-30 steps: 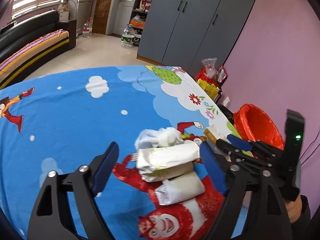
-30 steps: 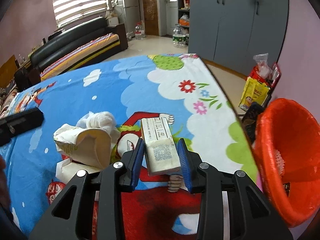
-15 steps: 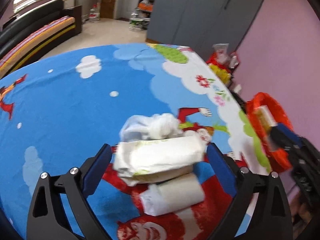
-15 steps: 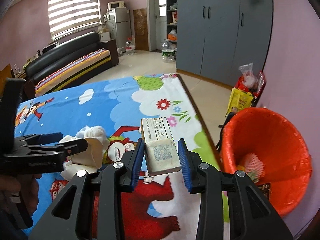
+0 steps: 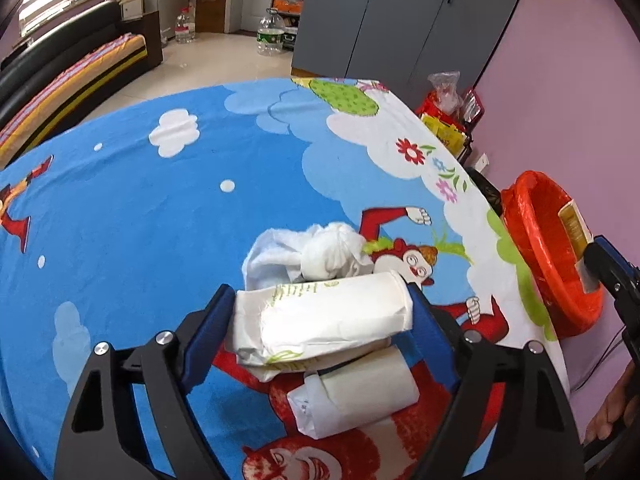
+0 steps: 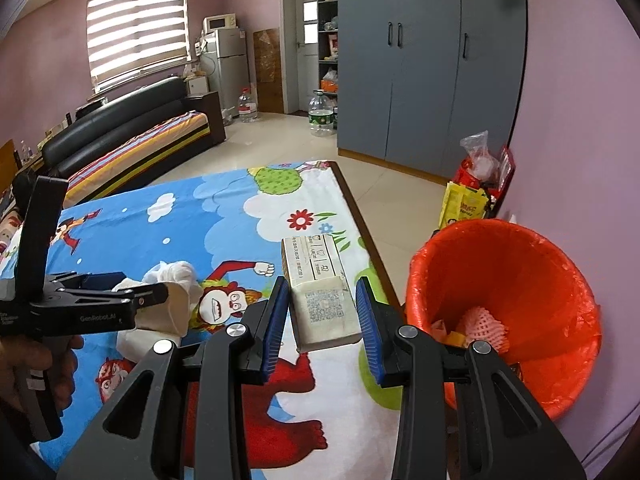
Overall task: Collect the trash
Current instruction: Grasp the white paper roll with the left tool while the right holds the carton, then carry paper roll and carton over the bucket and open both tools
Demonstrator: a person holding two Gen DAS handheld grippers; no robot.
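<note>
Black left gripper (image 5: 322, 322), silver screws, blue-padded jaws, "GenRobot.AI" lettering.

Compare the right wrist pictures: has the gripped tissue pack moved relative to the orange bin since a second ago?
Yes. The tissue pack, gripped by the right gripper, was over the cloth; it has moved toward the orange bin.

Our left gripper (image 5: 322, 322) now closes around the white packet (image 5: 324, 318); our right gripper (image 6: 323, 312) lifts the carton (image 6: 320, 296) toward the orange bin (image 6: 504, 304) at right.
</note>
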